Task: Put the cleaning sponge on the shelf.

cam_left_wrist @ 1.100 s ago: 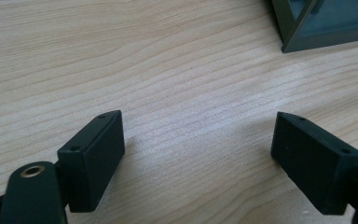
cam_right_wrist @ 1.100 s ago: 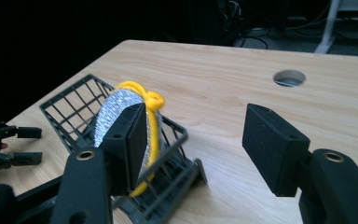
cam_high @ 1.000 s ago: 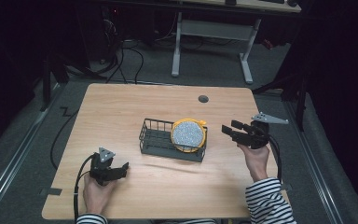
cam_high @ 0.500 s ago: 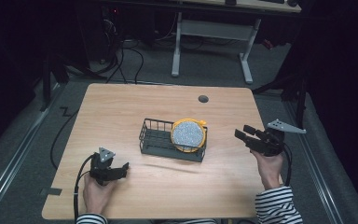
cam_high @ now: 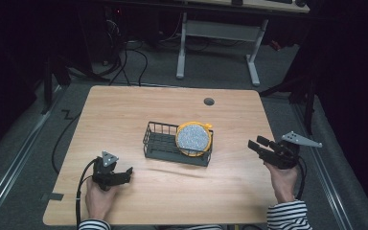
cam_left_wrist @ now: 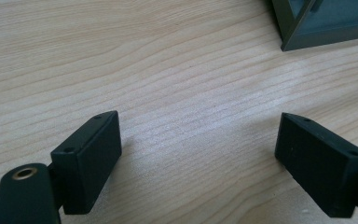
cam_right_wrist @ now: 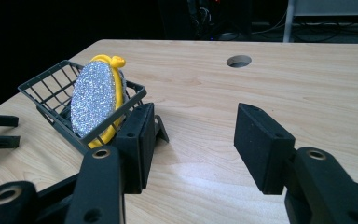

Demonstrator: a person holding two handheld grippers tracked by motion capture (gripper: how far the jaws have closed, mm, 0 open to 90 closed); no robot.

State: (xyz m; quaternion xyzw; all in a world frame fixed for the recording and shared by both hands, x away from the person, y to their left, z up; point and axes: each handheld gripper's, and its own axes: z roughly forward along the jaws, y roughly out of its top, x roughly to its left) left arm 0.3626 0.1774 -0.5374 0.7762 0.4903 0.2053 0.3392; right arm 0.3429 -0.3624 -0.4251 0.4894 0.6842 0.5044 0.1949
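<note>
A dark wire basket (cam_high: 165, 142) stands mid-table, and a round yellow-rimmed disc with a glittery silver face (cam_high: 193, 138) leans upright in its right end. In the right gripper view the basket (cam_right_wrist: 51, 93) and the disc (cam_right_wrist: 93, 99) lie ahead to the left. My right gripper (cam_high: 258, 144) hovers open near the table's right edge, apart from the basket, its jaws wide with nothing between them (cam_right_wrist: 193, 140). My left gripper (cam_high: 128, 171) rests low at the front left, open over bare wood (cam_left_wrist: 198, 140), and a basket corner (cam_left_wrist: 307, 28) shows beyond it.
A round cable hole (cam_high: 209, 101) sits in the wooden table (cam_high: 124, 115) at the back right. A white desk frame (cam_high: 220, 43) and cables stand on the floor behind. The right gripper view catches the left gripper's jaw tips (cam_right_wrist: 0, 130) at its left edge.
My right gripper has drawn back from the basket toward the table's right edge and sunk lower. The left gripper, the basket and the disc have stayed put.
</note>
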